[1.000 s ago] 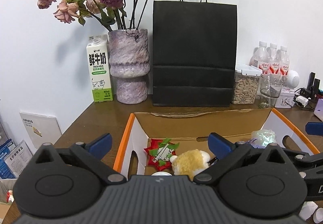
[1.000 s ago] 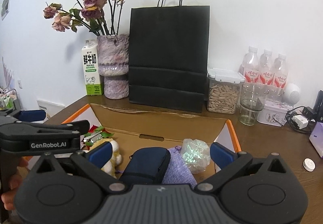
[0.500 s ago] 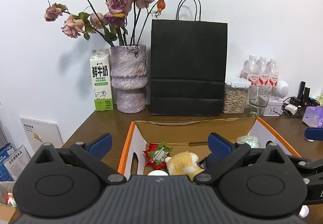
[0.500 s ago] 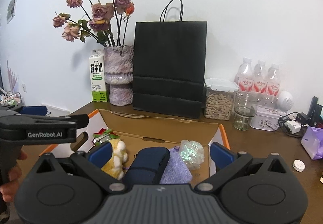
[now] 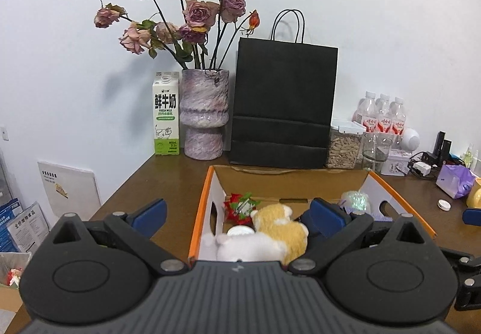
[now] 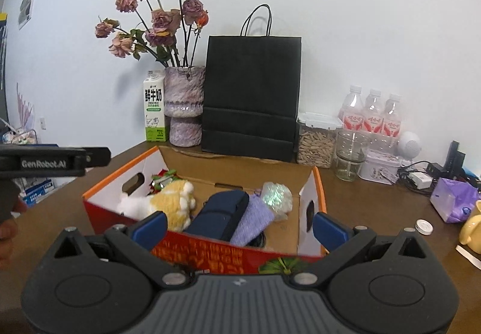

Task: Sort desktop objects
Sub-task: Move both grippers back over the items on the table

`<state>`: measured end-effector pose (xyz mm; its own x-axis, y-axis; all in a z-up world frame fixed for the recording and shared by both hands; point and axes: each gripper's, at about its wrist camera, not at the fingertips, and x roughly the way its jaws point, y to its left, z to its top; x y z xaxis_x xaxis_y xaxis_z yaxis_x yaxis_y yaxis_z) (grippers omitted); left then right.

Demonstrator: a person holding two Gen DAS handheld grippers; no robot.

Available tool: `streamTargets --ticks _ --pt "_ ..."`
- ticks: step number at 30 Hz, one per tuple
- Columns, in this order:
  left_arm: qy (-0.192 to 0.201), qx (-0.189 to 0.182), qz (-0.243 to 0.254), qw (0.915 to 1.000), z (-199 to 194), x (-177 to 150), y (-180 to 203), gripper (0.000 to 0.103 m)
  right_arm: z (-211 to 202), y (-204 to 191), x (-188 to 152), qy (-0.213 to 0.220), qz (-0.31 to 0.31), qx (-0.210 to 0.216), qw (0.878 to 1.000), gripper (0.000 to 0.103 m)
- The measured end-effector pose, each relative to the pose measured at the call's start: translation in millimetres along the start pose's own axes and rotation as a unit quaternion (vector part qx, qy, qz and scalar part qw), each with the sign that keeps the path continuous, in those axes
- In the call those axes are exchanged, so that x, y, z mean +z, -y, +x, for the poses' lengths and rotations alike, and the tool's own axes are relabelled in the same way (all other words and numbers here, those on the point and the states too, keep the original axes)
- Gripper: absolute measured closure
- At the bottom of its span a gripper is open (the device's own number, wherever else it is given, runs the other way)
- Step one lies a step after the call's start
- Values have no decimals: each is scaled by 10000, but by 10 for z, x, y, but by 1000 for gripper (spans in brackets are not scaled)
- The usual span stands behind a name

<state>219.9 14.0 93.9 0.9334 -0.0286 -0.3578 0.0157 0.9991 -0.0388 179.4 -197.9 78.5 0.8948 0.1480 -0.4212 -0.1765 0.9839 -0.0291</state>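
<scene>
An open cardboard box with an orange rim sits on the brown desk. It holds a yellow-and-white plush toy, a red-and-green bow, a navy pouch, a purple knitted piece and an iridescent wad. My left gripper hangs open and empty above the box's near left corner. In front of the box's red front wall, my right gripper is open and holds nothing. The left gripper shows at the left edge of the right wrist view.
Along the wall stand a milk carton, a vase of dried roses, a black paper bag, a seed jar, a glass jar and water bottles. A purple tissue pack, white cap and yellow mug lie right.
Both grippers have drawn back and up from the box, so more of the desk and wall shows. Both stayed open; the box contents have not moved.
</scene>
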Motion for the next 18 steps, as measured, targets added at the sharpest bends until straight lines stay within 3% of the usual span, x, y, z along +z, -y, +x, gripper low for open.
streamTargets --ticks 18 --pt "-457 47 230 9987 -275 -512 -109 0 -297 202 -626 -519 28 -181 9985 0"
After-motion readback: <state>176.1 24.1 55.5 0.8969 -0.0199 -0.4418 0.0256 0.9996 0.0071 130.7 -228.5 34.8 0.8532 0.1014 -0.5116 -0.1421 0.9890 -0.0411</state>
